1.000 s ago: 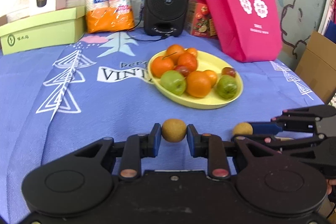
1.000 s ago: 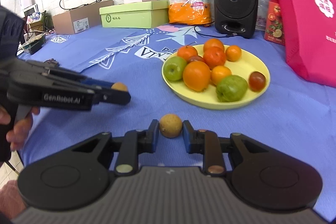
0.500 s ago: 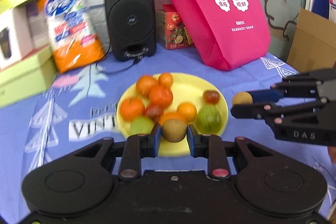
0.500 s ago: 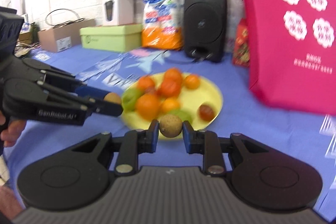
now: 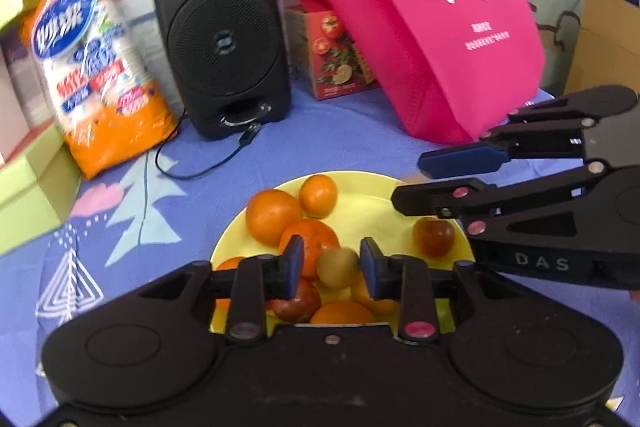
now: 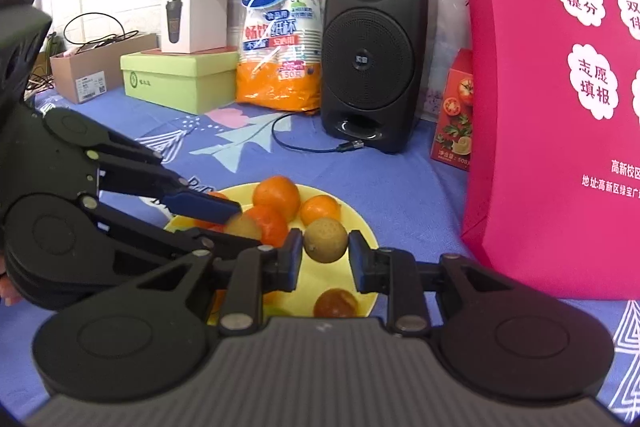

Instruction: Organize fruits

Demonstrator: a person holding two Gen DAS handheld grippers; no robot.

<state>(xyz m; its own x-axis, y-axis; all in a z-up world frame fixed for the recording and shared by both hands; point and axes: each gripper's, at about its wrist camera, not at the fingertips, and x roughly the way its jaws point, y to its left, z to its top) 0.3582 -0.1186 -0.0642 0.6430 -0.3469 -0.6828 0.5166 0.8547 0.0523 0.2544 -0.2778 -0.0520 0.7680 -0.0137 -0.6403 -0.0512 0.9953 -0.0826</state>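
Jaws on both units are spread, w/ a fruit sitting in each gap. Left gripper [image 5: 331, 263]: a brown-green kiwi [image 5: 338, 267] sits between the blue pads, clear gap on the left side, so not pinched; whether it is mid-air or resting on the pile cannot be told. Right gripper [image 6: 325, 253]: a tan round fruit [image 6: 325, 240] sits between the pads, gap visible on the right side; left-side contact cannot be told.

Both grippers are over the yellow plate [image 5: 368, 195] on the blue-cloth surface [image 5: 320, 143]. Plate load: oranges [image 5: 273, 215] at the far side, a dark red fruit [image 5: 434, 237] at the right, more fruit partly hidden under the left unit.

Rear of surface, L to R: orange cup pack [image 6: 280, 27], black speaker [image 6: 372, 55] w/ loose cable, red tomato-print box [image 5: 336, 55], pink tote bag [image 6: 552, 99]. Green box [image 6: 176, 79] sits left of the cup pack.
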